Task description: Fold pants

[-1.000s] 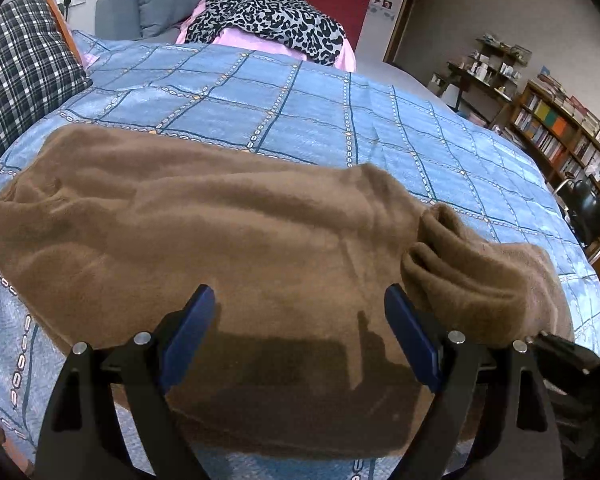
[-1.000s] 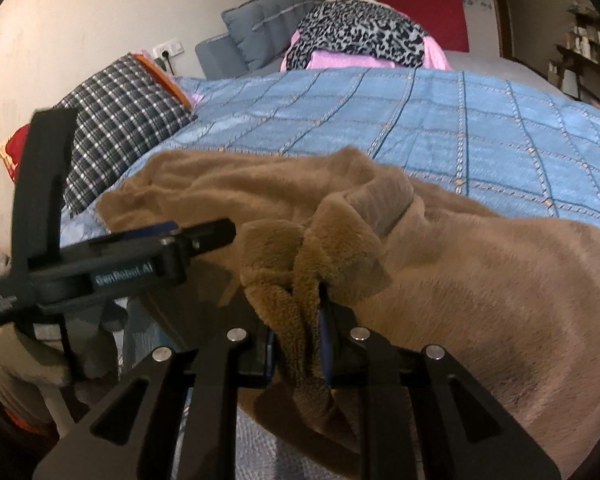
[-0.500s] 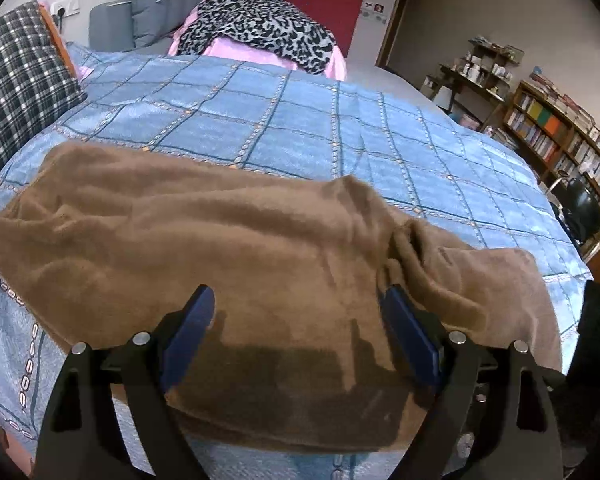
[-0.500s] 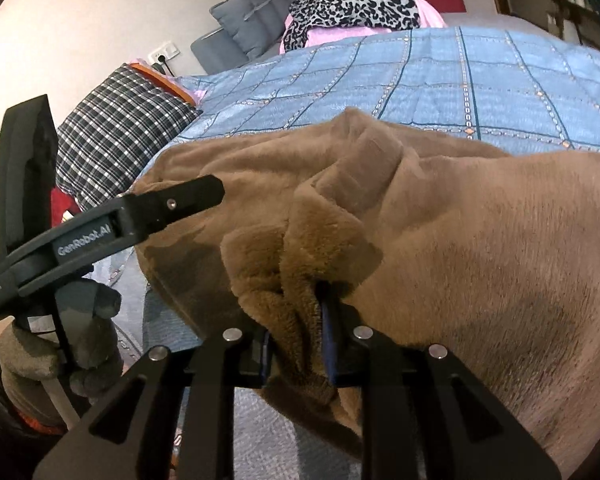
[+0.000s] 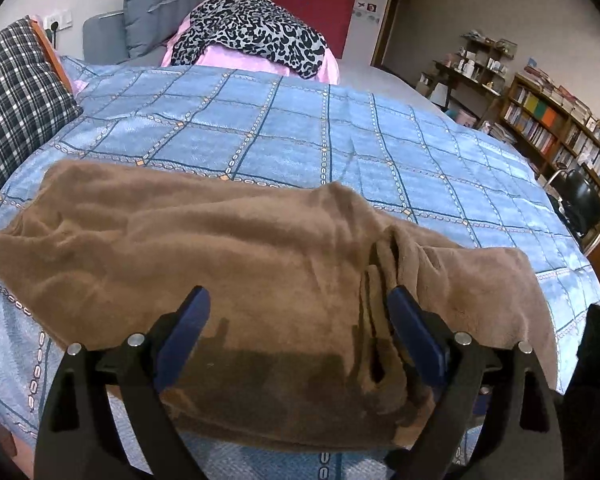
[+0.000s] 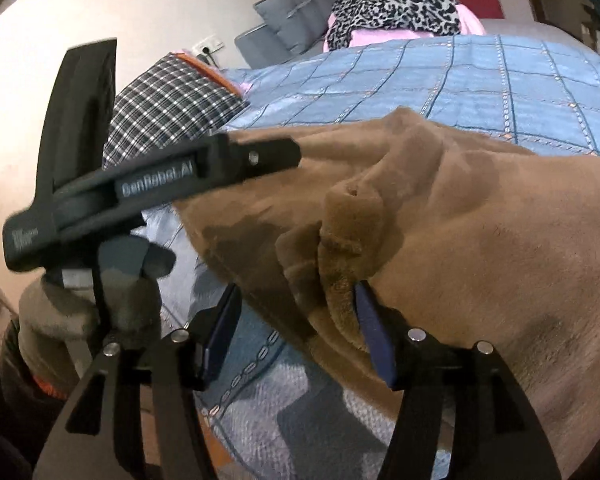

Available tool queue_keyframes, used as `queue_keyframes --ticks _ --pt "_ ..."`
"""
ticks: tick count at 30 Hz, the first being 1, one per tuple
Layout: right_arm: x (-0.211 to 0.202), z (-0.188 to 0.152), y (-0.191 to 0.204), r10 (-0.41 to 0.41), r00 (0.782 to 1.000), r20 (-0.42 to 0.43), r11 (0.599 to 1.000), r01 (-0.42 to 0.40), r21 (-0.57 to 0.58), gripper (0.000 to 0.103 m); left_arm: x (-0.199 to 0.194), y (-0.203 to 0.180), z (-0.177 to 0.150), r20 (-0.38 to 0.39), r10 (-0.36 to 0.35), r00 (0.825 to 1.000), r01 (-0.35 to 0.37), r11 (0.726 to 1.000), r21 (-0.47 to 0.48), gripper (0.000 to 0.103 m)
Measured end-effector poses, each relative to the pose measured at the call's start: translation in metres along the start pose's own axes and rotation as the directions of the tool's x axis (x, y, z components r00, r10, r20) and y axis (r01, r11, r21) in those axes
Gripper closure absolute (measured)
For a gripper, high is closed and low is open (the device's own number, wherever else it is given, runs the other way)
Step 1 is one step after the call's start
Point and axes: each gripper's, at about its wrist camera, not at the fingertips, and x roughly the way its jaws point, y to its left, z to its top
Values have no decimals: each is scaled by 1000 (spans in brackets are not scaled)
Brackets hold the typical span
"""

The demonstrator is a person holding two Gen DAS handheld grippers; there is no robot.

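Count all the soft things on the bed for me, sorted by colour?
Brown: 1, the brown fleece pants
Blue: 1, the blue checked bedspread
Black-and-white plaid: 1, the plaid pillow
Grey: 1, the grey cushion
Leopard print: 1, the leopard-print blanket
Pink: 1, the pink fabric
Total: 6

1. blue checked bedspread (image 5: pixel 300 136) covering the bed.
2. plaid pillow (image 5: pixel 16 96) at the left.
3. leopard-print cloth (image 5: pixel 252 36) on pink bedding (image 5: pixel 256 62).
4. bookshelf (image 5: pixel 560 136) along the right wall.
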Motion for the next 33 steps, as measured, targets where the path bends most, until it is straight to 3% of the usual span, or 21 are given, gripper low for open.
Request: queue_keyframes --ticks 8,12,17,21,25,33 --pt "1 -5 -12 70 997 -19 997 -69 46 43 5 -31 -7 -42 -70 997 74 994 80 8" --pt "-6 -10 -18 112 994 -12 992 -111 68 44 19 -38 -19 -99 -48 994 59 992 110 8" --pt "-21 -18 -21 109 994 -5 992 -109 61 44 27 -34 -30 -91 79 993 -61 981 182 5" --pt "-46 -22 -26 38 998 48 998 -41 58 44 32 -9 -31 -104 156 982 -142 981 134 5" --pt "-71 -29 -41 -50 993 105 994 40 98 44 36 9 -38 -135 181 974 -169 981 92 5" --pt "-121 -47 -64 -218 959 184 967 186 175 44 13 -5 -27 -60 229 972 -220 967 128 5"
